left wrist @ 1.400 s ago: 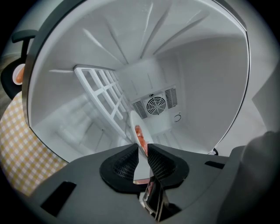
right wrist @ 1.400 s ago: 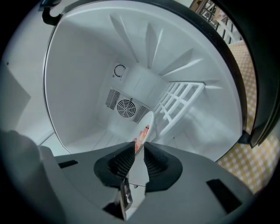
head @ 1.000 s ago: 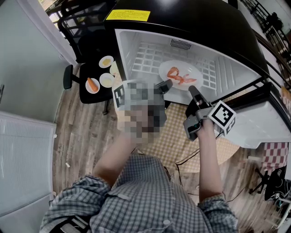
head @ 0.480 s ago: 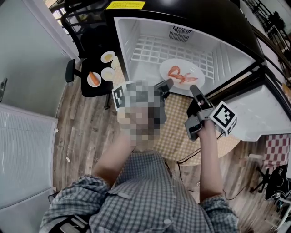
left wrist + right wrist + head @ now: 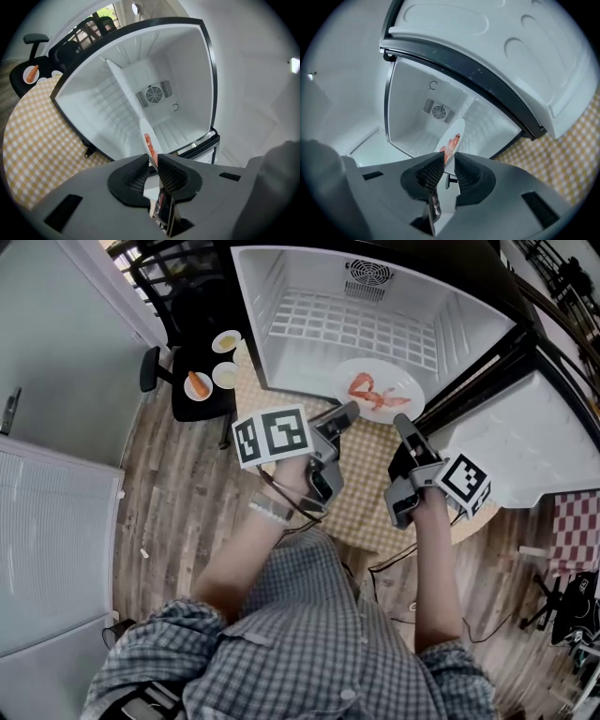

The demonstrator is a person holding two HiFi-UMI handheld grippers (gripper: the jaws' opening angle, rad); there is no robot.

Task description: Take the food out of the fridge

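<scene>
Food (image 5: 373,395), reddish strips on a white plate (image 5: 405,381): where was it? – desk

At the front edge of the open fridge (image 5: 309,277), forward of the white wire shelf (image 5: 347,329), with the plate's near rim toward the checked mat (image 5: 361,498) on the floor. – photographer

And the grippers? – desk

One at each side of the near rim. The left gripper (image 5: 345,413) pinched the rim on the plate's left, the right gripper (image 5: 401,423) on its right. From the left gripper view the plate (image 5: 144,129) ran edge-on into the narrow slit between the ribbed pads of that gripper (image 5: 153,159), food (image 5: 148,143) showing just above them. The right gripper view gave the same: plate (image 5: 457,129) and food (image 5: 453,140) edge-on, rim nipped by the gripper (image 5: 448,158). – photographer

Anything else in shot? – desk

A round fan grille (image 5: 367,272) on the fridge's back wall, the white door (image 5: 525,442) swung out at right, and a black chair (image 5: 192,329) left of the fridge bearing three small dishes (image 5: 226,341) (one carried an orange piece (image 5: 197,384)). The person wore a checked shirt (image 5: 309,634). – photographer
</scene>
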